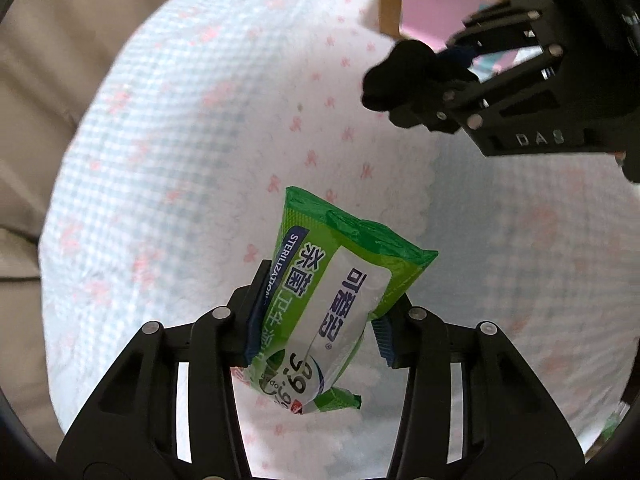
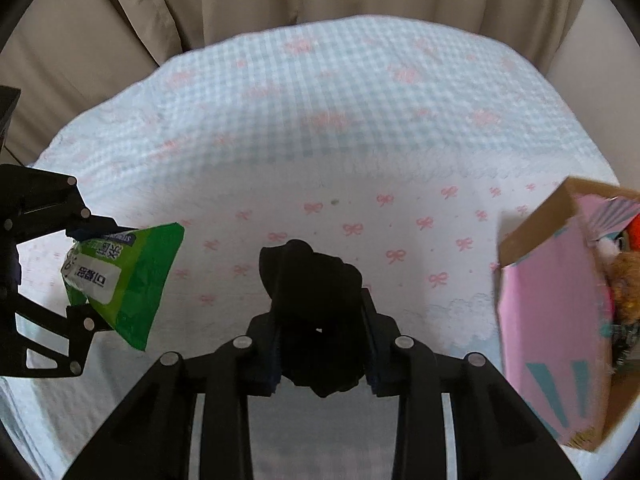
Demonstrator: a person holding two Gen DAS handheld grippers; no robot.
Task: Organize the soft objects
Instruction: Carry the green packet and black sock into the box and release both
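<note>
Left claw (image 1: 316,332) clamps green wipes pack (image 1: 340,280), right claw (image 2: 324,356) clamps black cloth bundle (image 2: 312,280) above checked blanket (image 2: 320,120)

A table (image 2: 320,128) is carrying everything, and a cloth (image 2: 280,160) is covering it to its rounded edges. The cloth is showing pale blue gingham across the upper half of the right wrist view, and white fabric printed with small pink bows (image 2: 352,229) across the middle. A scalloped seam is running between the two patterns. At the right edge of that view a cardboard box (image 2: 552,320) with pink lining is sitting directly on the cloth, leaning slightly, with plush items showing in its opening. In the left wrist view the same box is appearing at the upper right.
</note>
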